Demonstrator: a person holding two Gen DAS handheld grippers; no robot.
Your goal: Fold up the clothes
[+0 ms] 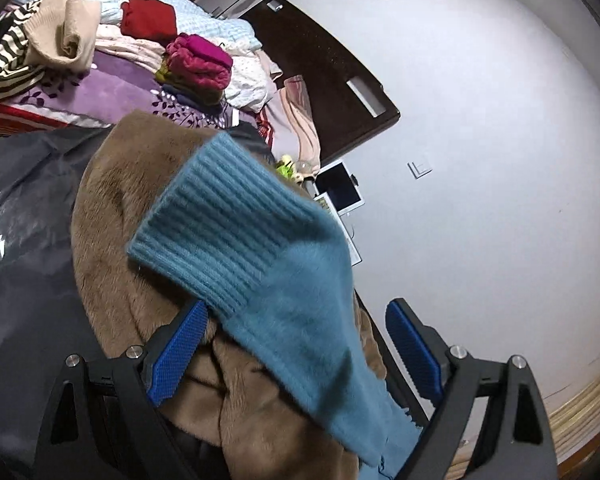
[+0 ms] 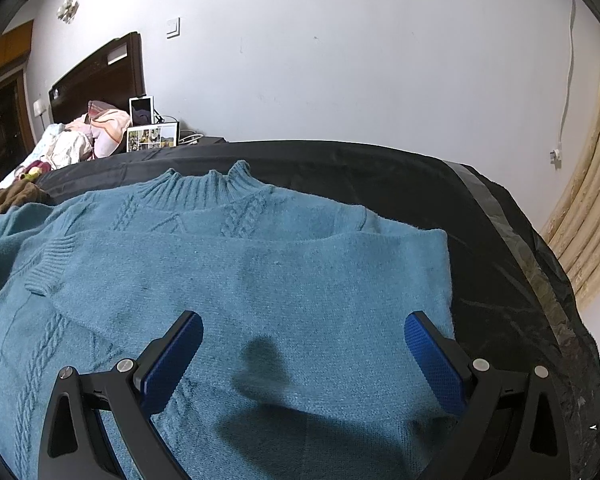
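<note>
- Black cover (image 2: 480,216) spread across the work surface, wrinkled and glossy toward the right edge.
- Teal sweater (image 2: 228,280) laid flat on that cover, ribbed collar at the far side, right sleeve folded across the chest with its cuff (image 2: 46,268) lying near the left shoulder.
- Brown furry garment (image 1: 112,208) heaped on the cover at the left, partly under the other teal sleeve (image 1: 260,264).
- Bed beyond (image 1: 112,92), purple leaf-print blanket, piled with folded clothes: beige knit (image 1: 72,32), red piece (image 1: 148,16), magenta piece (image 1: 200,60), striped top (image 1: 8,60).
- Right gripper (image 2: 304,344) spread wide open just above the sweater's lower body, nothing between the blue pads (image 2: 172,360).
- Left gripper (image 1: 296,328) likewise wide open, the teal sleeve draped between its pads but not pinched.
- Tablet (image 2: 142,110) propped against the white wall by the dark headboard (image 2: 100,72).
</note>
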